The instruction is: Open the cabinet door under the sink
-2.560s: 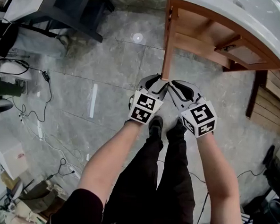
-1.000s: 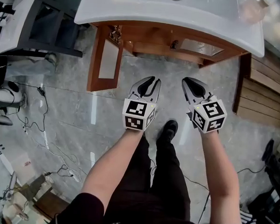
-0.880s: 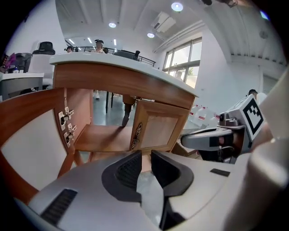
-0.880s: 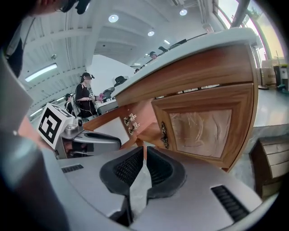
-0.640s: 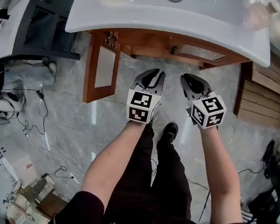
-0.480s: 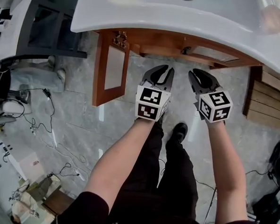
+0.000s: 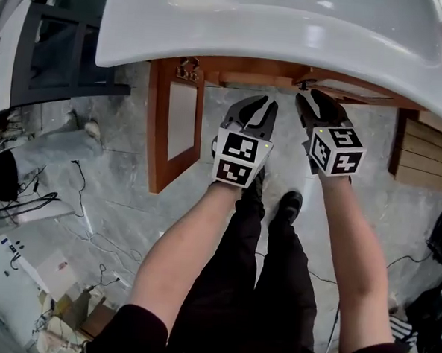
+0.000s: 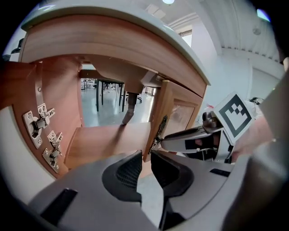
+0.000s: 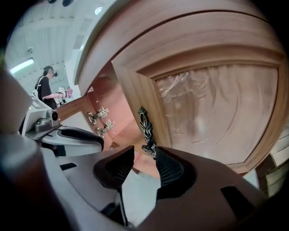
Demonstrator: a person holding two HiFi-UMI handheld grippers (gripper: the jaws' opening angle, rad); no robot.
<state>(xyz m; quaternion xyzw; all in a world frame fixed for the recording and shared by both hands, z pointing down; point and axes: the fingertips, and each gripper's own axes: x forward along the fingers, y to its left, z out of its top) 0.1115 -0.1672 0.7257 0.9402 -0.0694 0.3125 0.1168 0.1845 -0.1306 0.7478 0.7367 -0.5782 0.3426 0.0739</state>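
Observation:
Under the white sink top [image 7: 289,34] stands a wooden cabinet. Its left door [image 7: 173,128] is swung wide open, with the hinges [image 8: 40,124] and the bare inside in sight. The right door [image 9: 216,113], with a glazed panel, is closed or nearly so. My right gripper [image 7: 309,97] [image 9: 143,166] is close in front of that door's ornate metal handle [image 9: 146,128]; its jaws are opening, and the handle's lower end lies just beyond the tips, not pressed. My left gripper [image 7: 264,101] [image 8: 145,162] hovers beside it with a narrow gap between the jaws and nothing in it.
A black-framed table [image 7: 56,57] stands left of the cabinet. Cables [image 7: 25,197] trail over the grey stone floor. Wooden slats [image 7: 427,158] lie at the right. My legs and shoes [image 7: 286,206] are below the grippers. A person [image 9: 45,88] stands far off.
Both grippers have left the open left door and moved forward and down towards the cabinet front. The sink top now fills more of the head view.

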